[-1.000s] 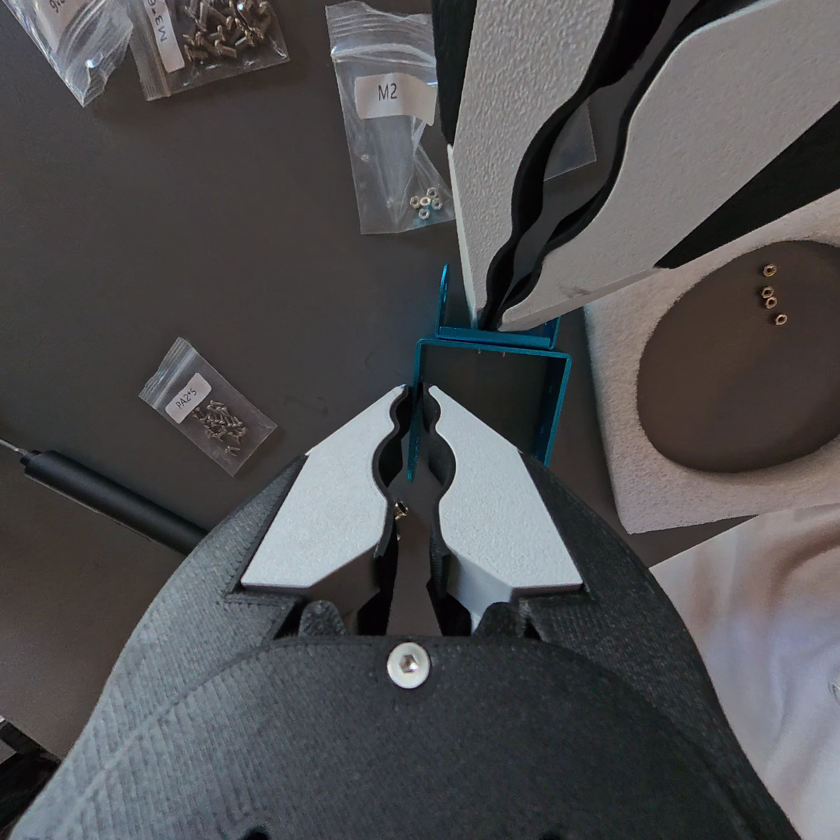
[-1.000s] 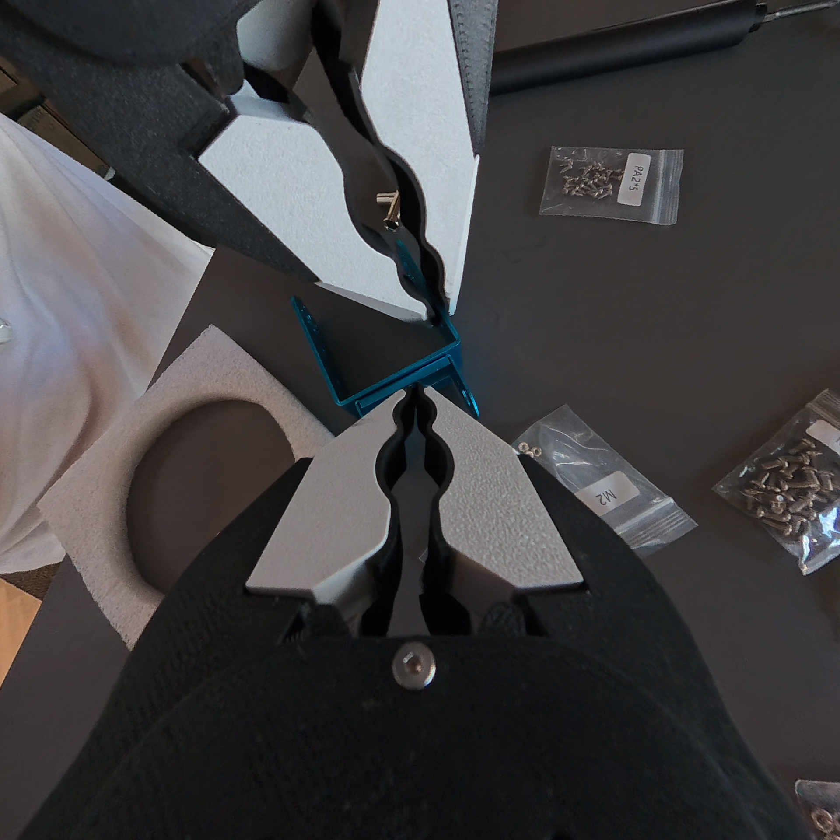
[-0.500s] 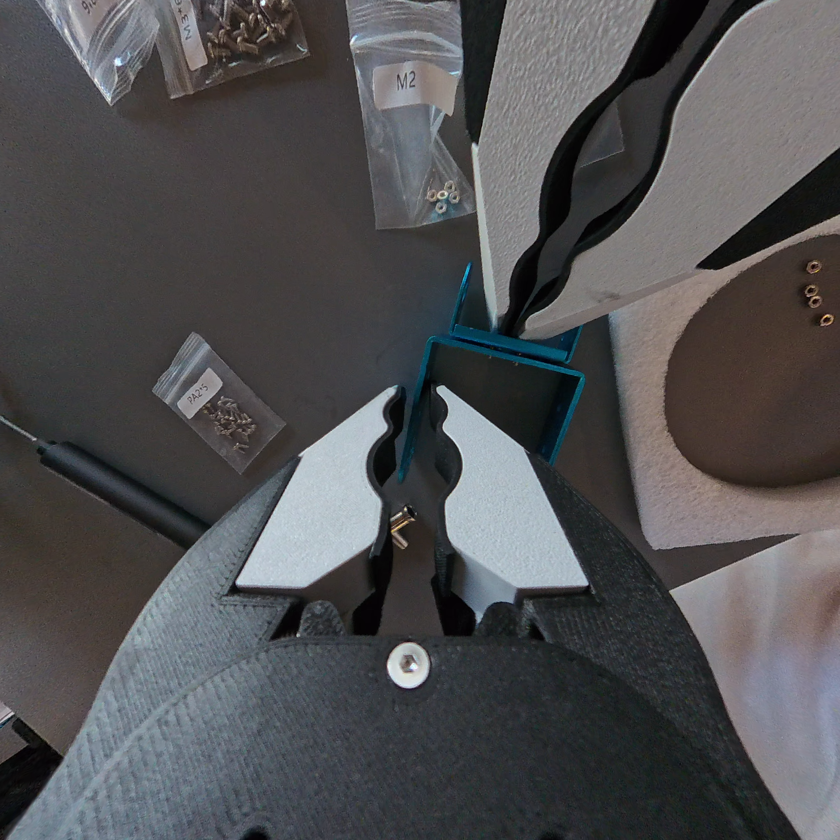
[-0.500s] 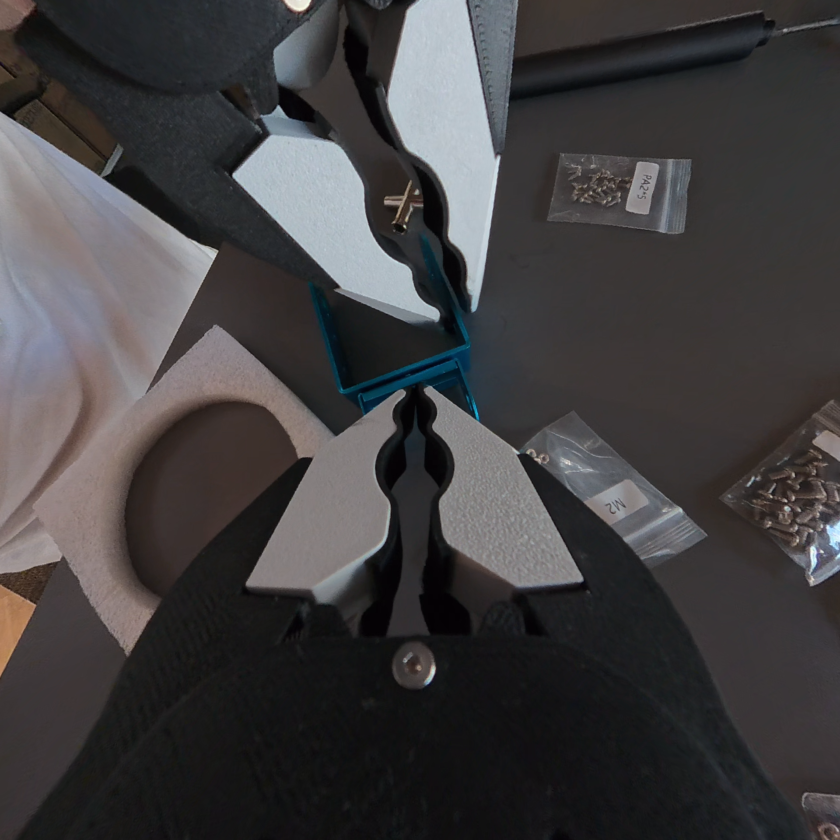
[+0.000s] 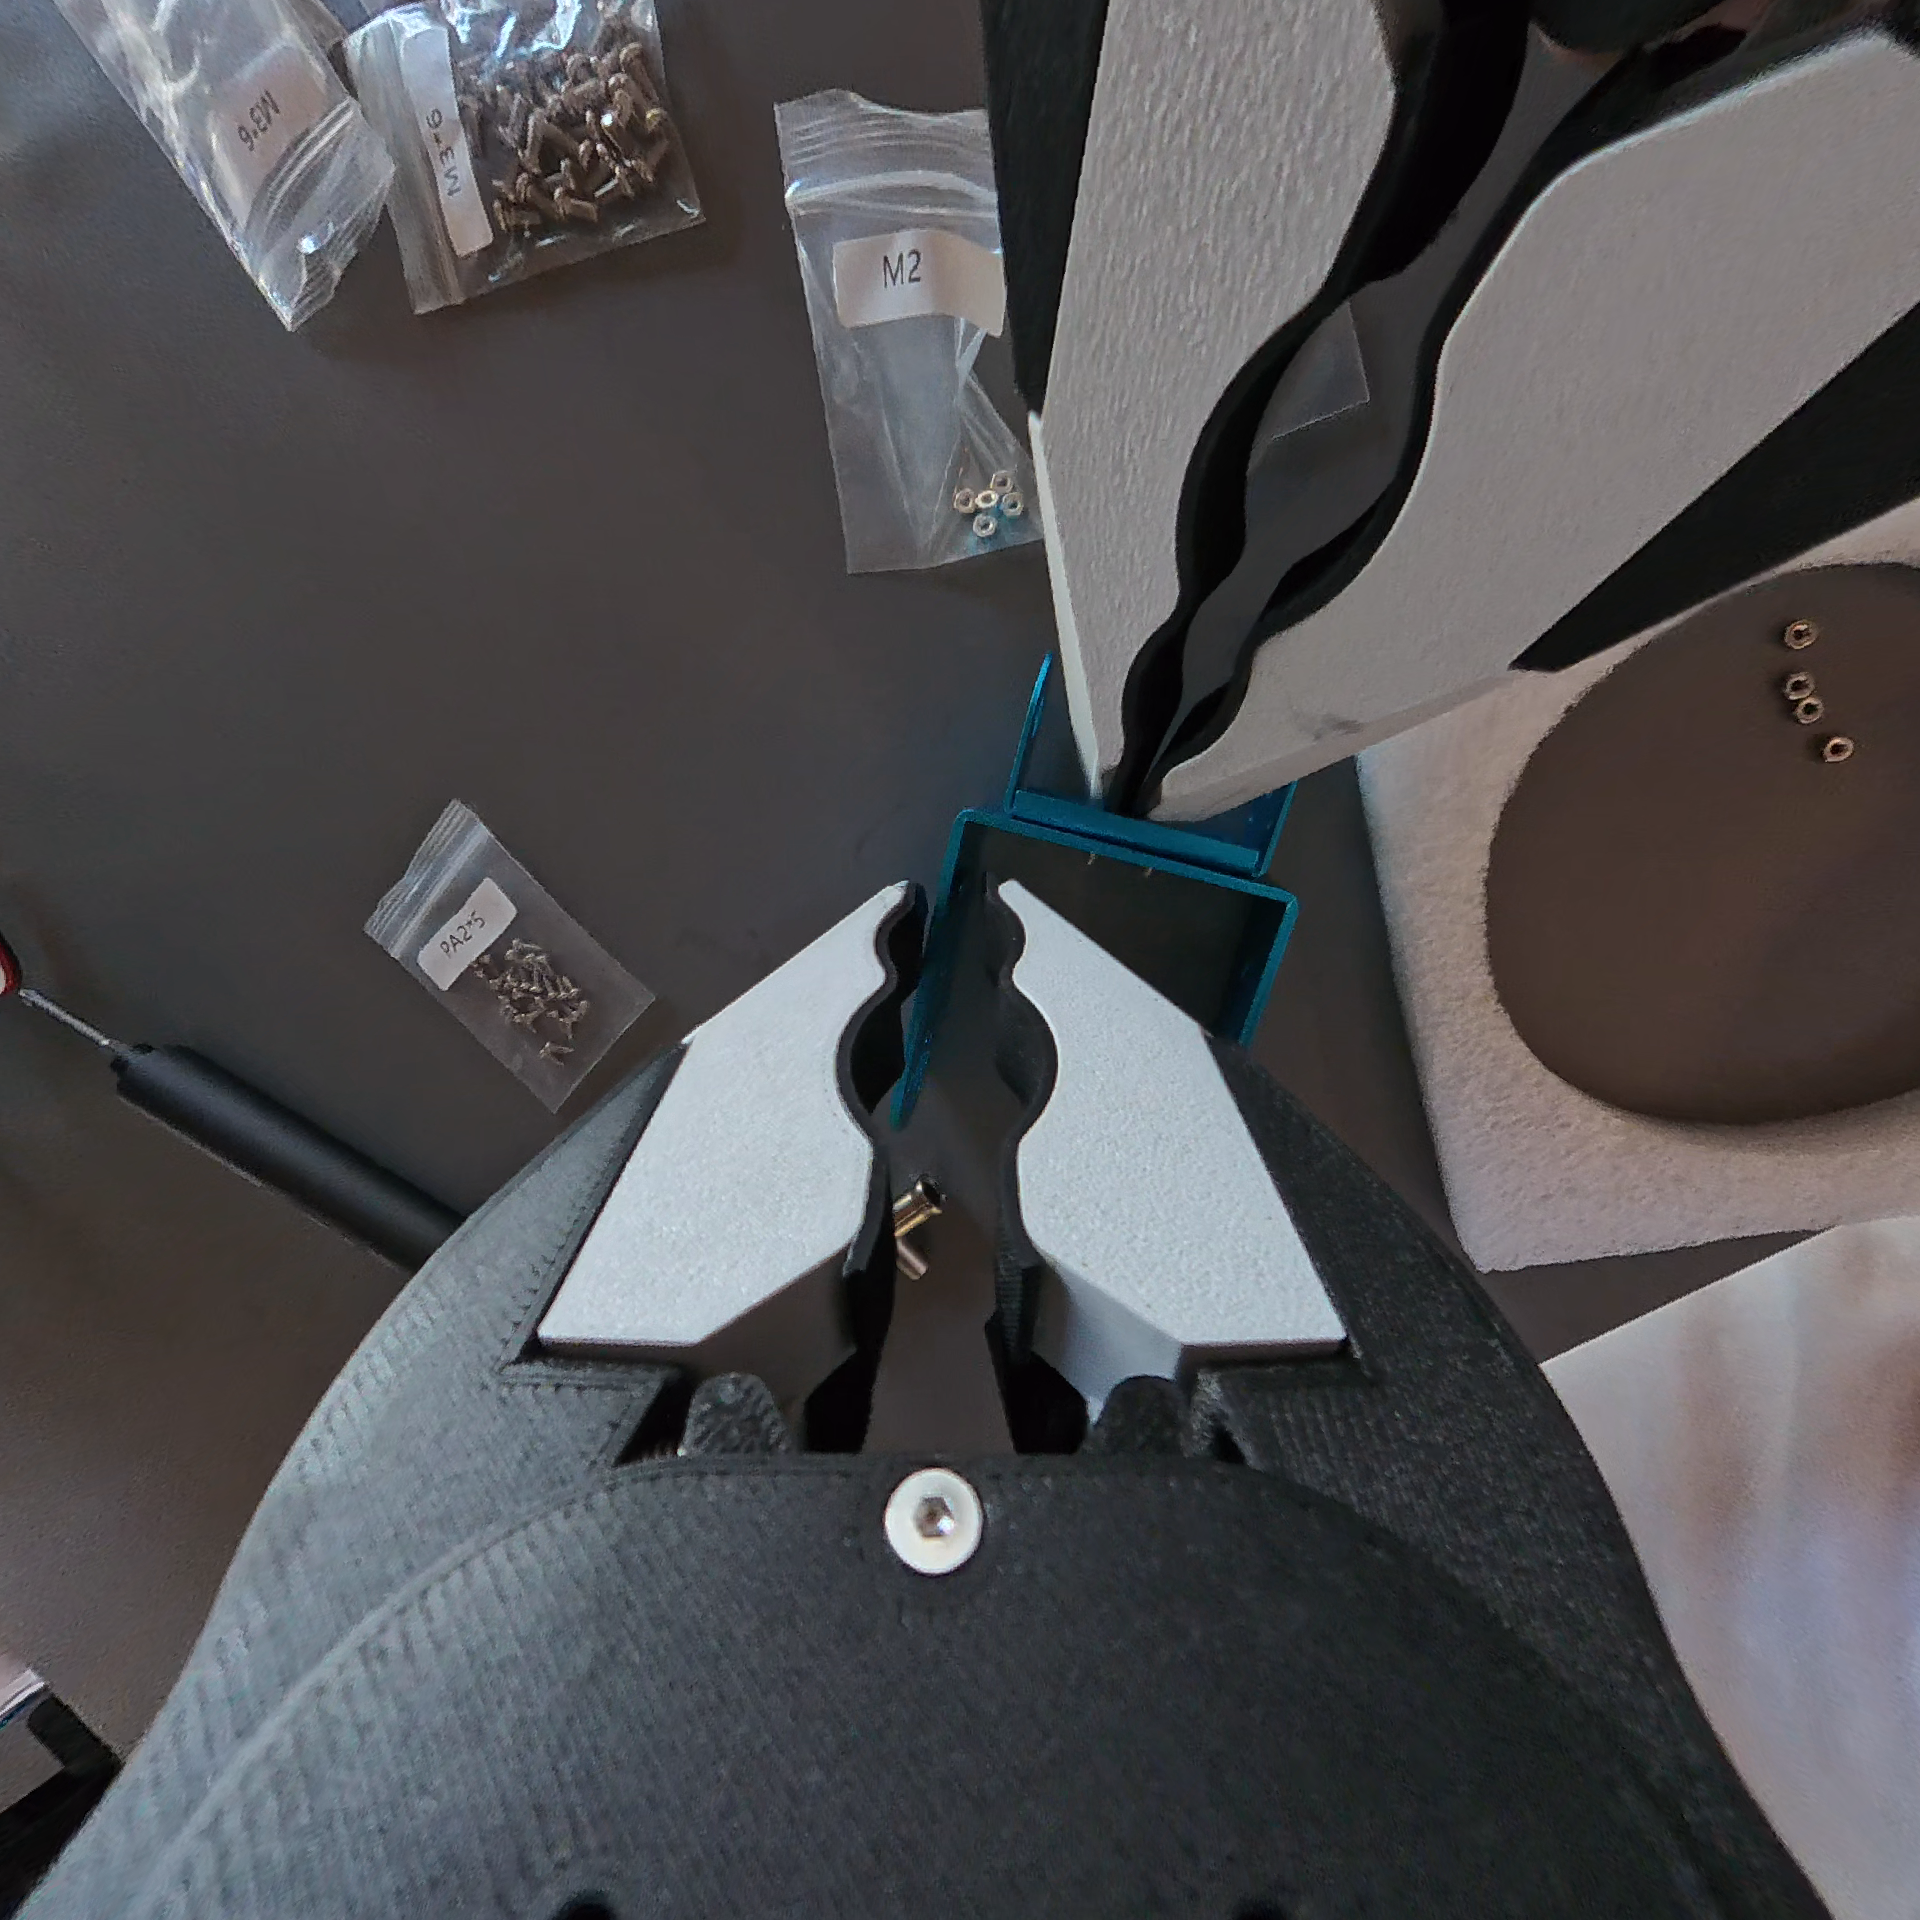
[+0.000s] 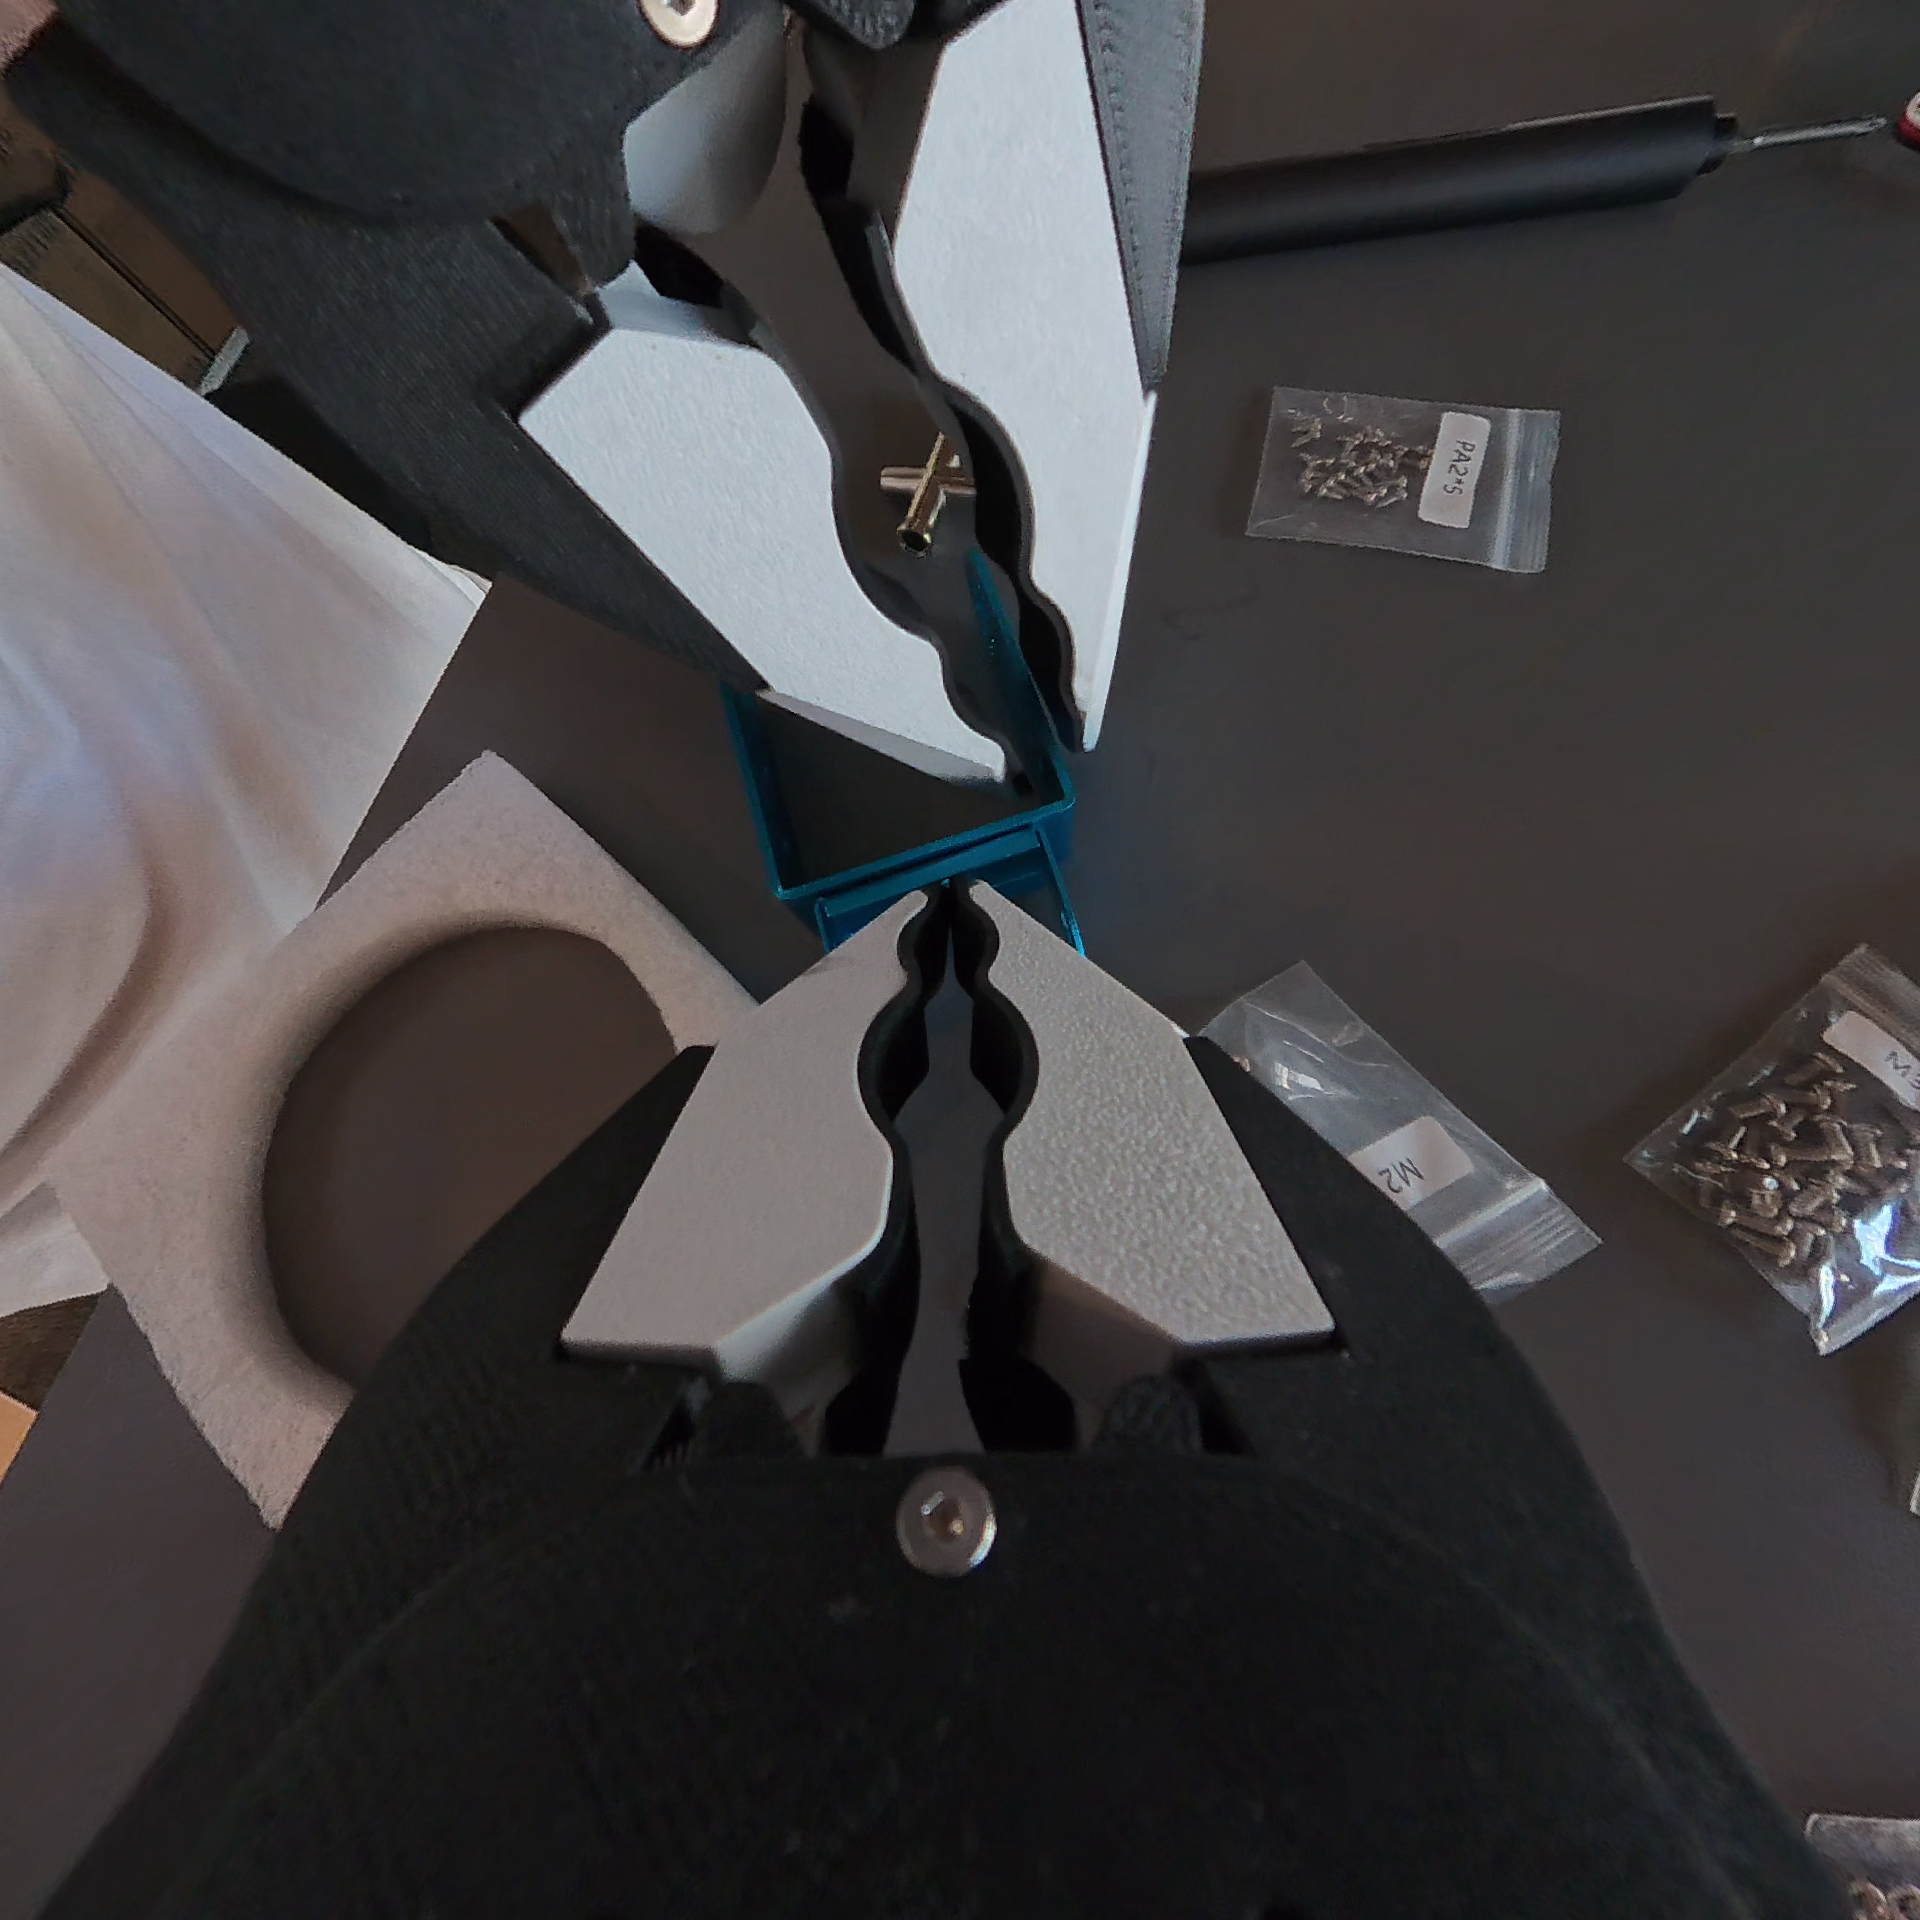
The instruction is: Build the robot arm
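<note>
A blue metal bracket point(image 5: 1262, 966) stands on the dark table between both grippers; it also shows in the right wrist view point(image 6: 774, 810). My left gripper point(image 5: 961, 904) has its jaws a narrow gap apart. One bracket wall stands between its tips. A small metal cross wrench point(image 5: 914, 1226) is held farther back between its pads and also shows in the right wrist view point(image 6: 925, 499). My right gripper point(image 6: 951, 899) is shut on the bracket's far edge. It reaches in from the top right of the left wrist view point(image 5: 1138, 779). The left gripper shows at the top of the right wrist view point(image 6: 1039, 753).
White foam point(image 5: 1455, 1143) with a round cutout holds several small nuts point(image 5: 1808, 696). Clear bags of screws lie around: one point(image 5: 904, 416) by the bracket, one point(image 5: 509, 966) by a black screwdriver point(image 5: 281, 1153), a fuller one point(image 5: 561, 135) farther off. White fabric point(image 5: 1766, 1558) lies alongside.
My left jaws have parted a little around the bracket wall. The cross wrench has turned between the pads and shows more fully. The right gripper keeps its hold.
</note>
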{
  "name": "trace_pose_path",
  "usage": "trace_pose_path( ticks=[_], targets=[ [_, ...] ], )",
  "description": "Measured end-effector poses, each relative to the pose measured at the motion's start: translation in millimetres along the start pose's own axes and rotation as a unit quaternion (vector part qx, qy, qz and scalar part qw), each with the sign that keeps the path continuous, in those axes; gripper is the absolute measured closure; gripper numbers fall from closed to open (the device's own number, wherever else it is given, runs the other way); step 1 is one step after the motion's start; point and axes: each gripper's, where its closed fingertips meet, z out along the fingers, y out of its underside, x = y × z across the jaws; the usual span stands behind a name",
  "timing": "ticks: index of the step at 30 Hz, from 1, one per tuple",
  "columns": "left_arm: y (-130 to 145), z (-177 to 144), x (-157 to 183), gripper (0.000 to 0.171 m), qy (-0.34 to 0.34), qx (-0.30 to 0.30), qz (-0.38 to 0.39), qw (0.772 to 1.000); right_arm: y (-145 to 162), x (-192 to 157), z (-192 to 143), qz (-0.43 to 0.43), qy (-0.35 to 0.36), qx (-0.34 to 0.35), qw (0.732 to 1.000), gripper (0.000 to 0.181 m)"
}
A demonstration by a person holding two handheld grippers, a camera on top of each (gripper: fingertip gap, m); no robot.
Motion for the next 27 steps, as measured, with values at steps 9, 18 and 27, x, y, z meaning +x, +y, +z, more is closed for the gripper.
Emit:
trace_pose_path(
  ticks=[9, 18, 27],
  targets=[
    [-2.1, -2.3, 0.5, 0.162, -0.004, 0.007, 0.004, 1.0, 0.2, -1.2, 0.3, -0.004, 0.0, -0.004, 1.0, 0.181],
    [-1.7, -5.7, 1.4, 0.162, -0.01, 0.006, 0.009, 1.0, 0.7, -1.7, 0.0, -0.007, 0.0, -0.006, 1.0, 0.181],
    [1.5, -8.1, 0.5, 0.161, -0.009, 0.002, 0.004, 1.0, 0.4, -1.5, -0.4, -0.007, 0.0, -0.005, 1.0, 0.181]
  ],
)
